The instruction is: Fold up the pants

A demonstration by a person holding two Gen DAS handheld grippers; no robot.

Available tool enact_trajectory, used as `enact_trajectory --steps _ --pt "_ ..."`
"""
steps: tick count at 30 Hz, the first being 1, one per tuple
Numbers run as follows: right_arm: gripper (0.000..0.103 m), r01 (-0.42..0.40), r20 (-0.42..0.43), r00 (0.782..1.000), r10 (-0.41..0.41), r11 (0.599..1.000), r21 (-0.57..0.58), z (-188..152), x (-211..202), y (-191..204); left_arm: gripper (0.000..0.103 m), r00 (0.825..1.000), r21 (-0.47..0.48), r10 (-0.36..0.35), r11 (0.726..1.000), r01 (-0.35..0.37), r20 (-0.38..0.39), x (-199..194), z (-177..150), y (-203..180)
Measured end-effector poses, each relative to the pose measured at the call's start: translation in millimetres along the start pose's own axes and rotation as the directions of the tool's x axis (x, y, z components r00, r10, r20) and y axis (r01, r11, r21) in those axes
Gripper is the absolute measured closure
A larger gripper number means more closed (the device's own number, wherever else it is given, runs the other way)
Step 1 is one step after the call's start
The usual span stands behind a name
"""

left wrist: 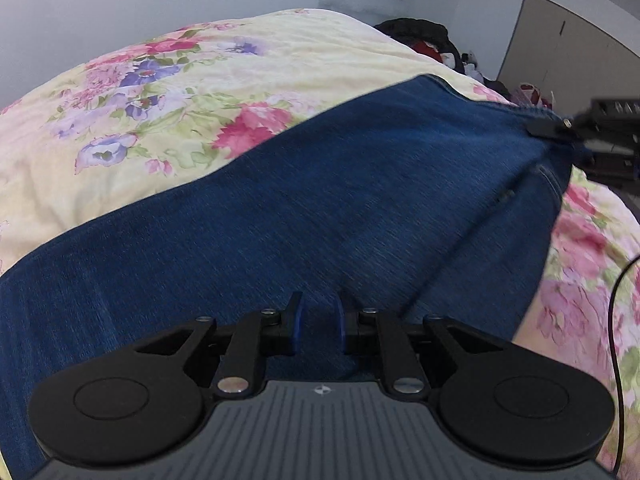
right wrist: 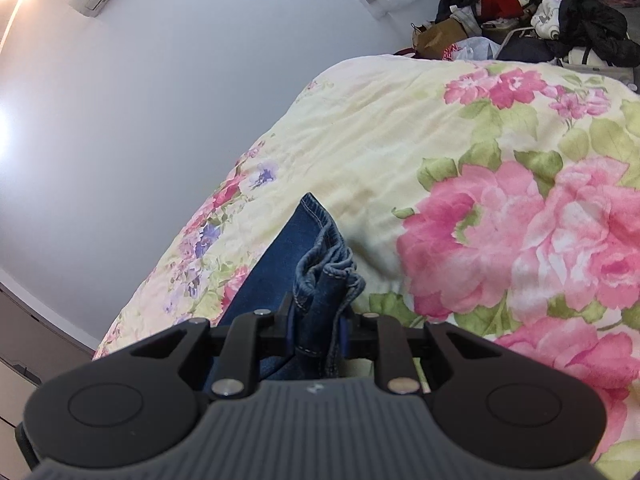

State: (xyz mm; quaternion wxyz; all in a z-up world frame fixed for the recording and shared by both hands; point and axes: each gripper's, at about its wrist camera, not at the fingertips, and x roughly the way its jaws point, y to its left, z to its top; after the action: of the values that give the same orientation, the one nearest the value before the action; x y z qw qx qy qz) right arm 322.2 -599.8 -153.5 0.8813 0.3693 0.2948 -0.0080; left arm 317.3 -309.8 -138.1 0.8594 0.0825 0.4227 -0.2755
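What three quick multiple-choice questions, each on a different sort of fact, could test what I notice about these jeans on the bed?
1. The pants lie on: A) a floral bedspread B) a wooden floor C) a desk.
2. The pants are: A) black B) blue C) red.
3. The right gripper is: A) open and empty B) shut on the pants C) out of view.

Answers: 1 A, the floral bedspread surrounds the denim. 2 B, blue denim in both views. 3 B, bunched denim sits clamped between its fingers.
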Motion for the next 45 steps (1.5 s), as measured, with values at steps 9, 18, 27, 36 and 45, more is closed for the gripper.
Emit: enact_trajectory --steps 9,18,27,36,45 --pt "0.088 0.025 0.036 0.999 -0.020 0.986 -0.164 -3 -21 61 0.091 0.995 -0.022 -0.075 0.997 0.074 -0.069 -25 -14 2" --pt "0.089 0.036 0.084 0.996 -0.009 0.943 -0.332 -24 -42 150 0.089 0.993 -0.109 0.116 0.988 -0.113 0.017 -122 -38 102" --pt "0.089 -0.051 0.033 0.996 0.077 0.867 -0.496 -80 -26 266 0.089 0.975 -0.255 0.222 0.944 -0.210 0.019 -185 -78 200" --pt "0.089 -0.212 -0.225 0.969 0.098 0.800 -0.562 -205 49 330 0.089 0.979 -0.327 0.204 0.924 -0.198 -0.015 -189 -119 250" --pt "0.088 -0.272 -0.446 0.890 -0.089 0.683 -0.678 -307 107 318 0.083 0.995 -0.419 0.101 0.904 -0.088 0.009 -175 -130 269"
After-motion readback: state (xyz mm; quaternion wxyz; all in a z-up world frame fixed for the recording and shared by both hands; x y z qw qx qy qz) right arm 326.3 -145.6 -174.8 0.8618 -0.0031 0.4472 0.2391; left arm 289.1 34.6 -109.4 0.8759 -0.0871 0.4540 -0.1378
